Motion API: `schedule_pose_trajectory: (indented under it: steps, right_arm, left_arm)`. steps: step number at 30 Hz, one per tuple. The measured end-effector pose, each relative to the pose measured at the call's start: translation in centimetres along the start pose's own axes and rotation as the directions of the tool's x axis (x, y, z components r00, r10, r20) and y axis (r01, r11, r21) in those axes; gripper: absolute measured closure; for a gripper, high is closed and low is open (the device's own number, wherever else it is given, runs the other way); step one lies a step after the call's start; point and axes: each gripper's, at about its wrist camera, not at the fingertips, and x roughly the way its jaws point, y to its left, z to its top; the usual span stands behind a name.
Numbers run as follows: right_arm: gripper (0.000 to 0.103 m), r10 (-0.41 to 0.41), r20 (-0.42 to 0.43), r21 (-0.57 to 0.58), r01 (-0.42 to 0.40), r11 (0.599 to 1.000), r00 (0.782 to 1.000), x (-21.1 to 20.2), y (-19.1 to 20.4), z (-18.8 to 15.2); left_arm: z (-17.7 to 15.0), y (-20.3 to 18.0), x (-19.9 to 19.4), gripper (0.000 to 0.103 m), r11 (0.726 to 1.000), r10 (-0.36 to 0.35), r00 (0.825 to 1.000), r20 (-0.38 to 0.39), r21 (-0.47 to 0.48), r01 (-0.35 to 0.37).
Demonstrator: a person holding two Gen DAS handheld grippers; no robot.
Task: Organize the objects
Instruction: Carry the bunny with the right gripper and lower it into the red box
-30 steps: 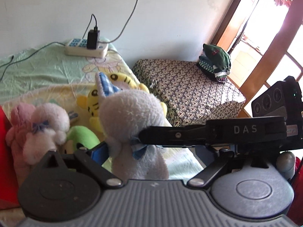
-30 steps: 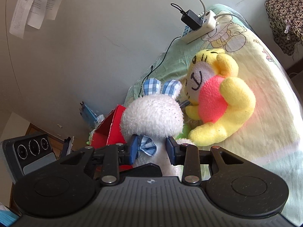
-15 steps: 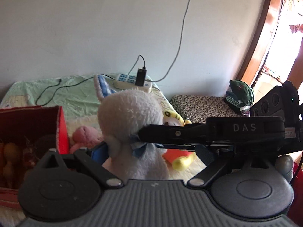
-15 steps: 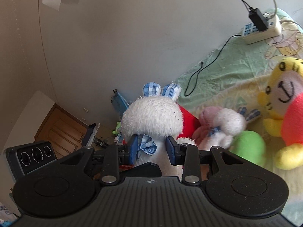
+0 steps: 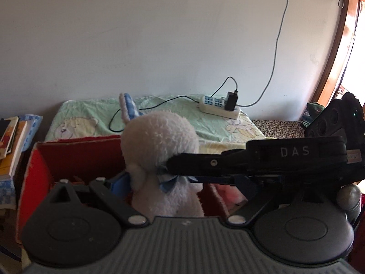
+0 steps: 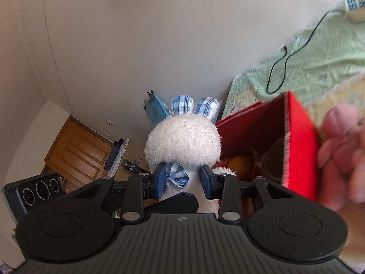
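White plush bunny [image 5: 159, 141] held above red box [image 5: 75, 153].

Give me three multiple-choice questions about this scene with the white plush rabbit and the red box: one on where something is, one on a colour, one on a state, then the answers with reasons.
1. Where does the power strip lie?
A. inside the red box
B. on the green bedsheet near the wall
C. on the stack of books

2. What colour is the plaid on the white plush rabbit's ears?
A. blue and white
B. red and black
C. plain yellow

3. What is the state of the right gripper?
A. open and empty
B. shut on the pink plush
C. shut on the rabbit

Answers:
1 B: the strip sits on the green bedsheet beyond the red box, close to the wall.
2 A: both ears show a blue-and-white check.
3 C: the blue pads press the rabbit's neck from both sides by its bow.
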Motion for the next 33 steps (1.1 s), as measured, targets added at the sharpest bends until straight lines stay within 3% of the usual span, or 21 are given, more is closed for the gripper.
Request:
schedule_pose_trajectory:
  steps: [8, 14, 20, 25, 33]
  right_arm:
    - [0.066, -0.036, -0.074, 0.138, 0.046, 0.989, 0.997, 8.1, 0.6, -1.7]
    - [0.066, -0.058, -0.139, 0.255, 0.092, 0.963, 0.989, 11.5, -0.2, -2.4]
    - [0.066, -0.096, -0.203, 0.274, 0.151, 0.950, 0.974, 13.1, -0.2, -2.3]
    - [0.066, -0.176, -0.260, 0.262, 0.245, 0.934, 0.949, 15.0, 0.6, -2.3]
    - [0.066, -0.181, -0.289, 0.264, 0.260, 0.929, 0.940, 15.8, 0.1, -3.0]
  left_arm:
    - [-1.3, 9.6, 1.2, 0.011, 0.998, 0.038, 0.996, -0.081, -0.038, -0.042]
    - [-2.0, 13.8, 2.4, 0.011, 0.997, 0.056, 0.990, -0.131, -0.053, -0.063]
    - [-2.8, 15.6, 2.0, 0.011, 0.995, 0.049, 0.988, -0.148, -0.079, -0.062]
    - [-3.3, 15.8, 2.1, 0.011, 0.997, 0.045, 0.986, -0.159, -0.052, -0.054]
    - [-3.6, 16.1, 1.9, 0.010, 0.997, 0.057, 0.986, -0.159, -0.036, -0.063]
